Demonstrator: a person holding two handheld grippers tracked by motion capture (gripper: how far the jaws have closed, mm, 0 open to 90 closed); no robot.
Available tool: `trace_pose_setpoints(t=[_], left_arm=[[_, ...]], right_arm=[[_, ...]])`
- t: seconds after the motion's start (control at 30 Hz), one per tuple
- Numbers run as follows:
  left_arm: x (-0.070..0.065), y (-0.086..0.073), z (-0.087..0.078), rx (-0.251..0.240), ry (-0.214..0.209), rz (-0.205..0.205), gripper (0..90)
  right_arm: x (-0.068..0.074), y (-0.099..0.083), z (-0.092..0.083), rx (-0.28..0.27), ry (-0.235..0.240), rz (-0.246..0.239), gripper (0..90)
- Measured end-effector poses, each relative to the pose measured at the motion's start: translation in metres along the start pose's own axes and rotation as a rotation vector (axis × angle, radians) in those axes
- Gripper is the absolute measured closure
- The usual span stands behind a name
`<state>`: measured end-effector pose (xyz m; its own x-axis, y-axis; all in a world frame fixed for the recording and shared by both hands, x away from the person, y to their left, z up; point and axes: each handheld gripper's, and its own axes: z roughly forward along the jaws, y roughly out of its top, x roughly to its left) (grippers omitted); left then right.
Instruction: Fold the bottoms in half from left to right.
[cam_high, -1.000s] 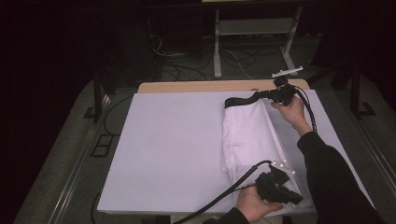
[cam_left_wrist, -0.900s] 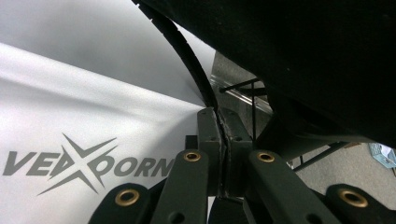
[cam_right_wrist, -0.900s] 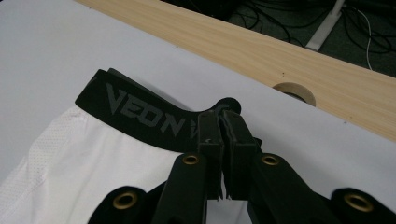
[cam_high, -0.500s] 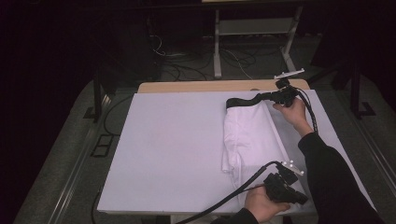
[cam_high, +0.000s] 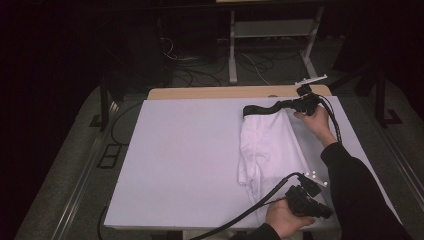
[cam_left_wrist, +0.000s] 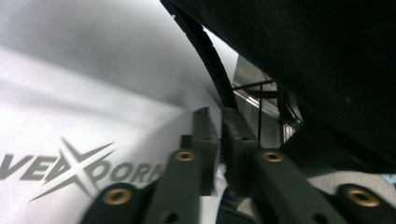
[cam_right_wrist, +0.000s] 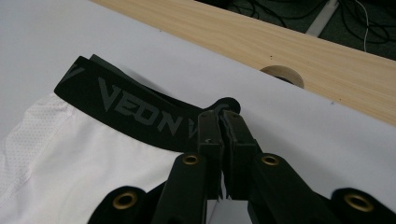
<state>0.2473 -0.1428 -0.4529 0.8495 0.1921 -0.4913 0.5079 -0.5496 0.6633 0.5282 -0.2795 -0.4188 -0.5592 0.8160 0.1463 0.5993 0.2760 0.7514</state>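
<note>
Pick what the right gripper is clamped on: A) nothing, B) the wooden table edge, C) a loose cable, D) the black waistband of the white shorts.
D: the right gripper has its jaws closed on the black waistband of the white shorts.

High view overhead, facing forward-down; gripper views close, along jaws; all share white shorts (cam_high: 267, 150)

one white shorts (cam_high: 267, 150), two claws, one table (cam_high: 180, 150)
</note>
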Motion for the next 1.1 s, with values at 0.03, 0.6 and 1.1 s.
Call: trace_pose_setpoints(t=[0.03, 0.6, 1.1], left_arm=[[0.002, -0.001, 0.001, -0.034, -0.014, -0.012, 68.8], [0.009, -0.002, -0.034, -0.174, 0.031, 0.034, 8.7], [0.037, -0.001, -0.089, -0.234, 0.181, 0.066, 0.0]], right_arm=[[-0.001, 0.0, 0.001, 0.0, 0.017, 0.017, 82.2], [0.019, -0.006, -0.025, -0.047, 0.015, -0.015, 4.3], [0.037, -0.006, -0.038, -0.027, 0.023, -0.019, 0.8]])
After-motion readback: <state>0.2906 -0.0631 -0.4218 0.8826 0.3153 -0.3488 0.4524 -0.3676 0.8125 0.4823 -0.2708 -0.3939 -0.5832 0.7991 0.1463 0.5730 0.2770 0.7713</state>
